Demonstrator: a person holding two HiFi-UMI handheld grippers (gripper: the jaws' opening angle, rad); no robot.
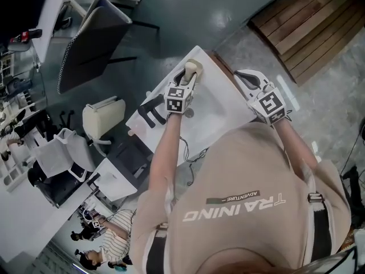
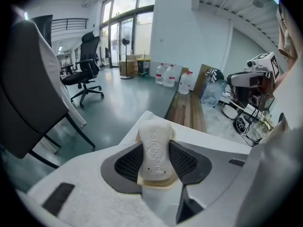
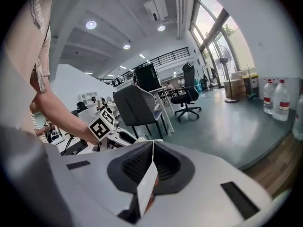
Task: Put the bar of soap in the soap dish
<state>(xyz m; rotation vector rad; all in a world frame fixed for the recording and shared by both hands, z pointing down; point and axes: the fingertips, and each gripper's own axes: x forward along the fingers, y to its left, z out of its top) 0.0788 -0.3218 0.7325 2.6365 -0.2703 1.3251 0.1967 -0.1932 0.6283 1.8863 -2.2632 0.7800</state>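
Observation:
The bar of soap [image 2: 155, 145] is off-white with stamped lettering and stands on end between the dark pads of my left gripper [image 2: 155, 151], which is shut on it. In the head view the soap [image 1: 194, 66] hangs over the far corner of the white table [image 1: 219, 116], with the left gripper [image 1: 191, 76] just behind it. A cream edge shows right under the soap; I cannot tell what it is. No soap dish is clearly visible. My right gripper [image 3: 150, 162] is shut on a thin white sheet [image 3: 144, 186]. It hovers at the table's right edge [image 1: 246, 76].
A grey office chair [image 1: 94, 39] and a cream bin [image 1: 102, 116] stand left of the table. A wooden platform [image 1: 308, 21] lies at the far right, with water bottles [image 2: 166, 74] beside it. Cables hang off the table's near edge [image 1: 191, 156].

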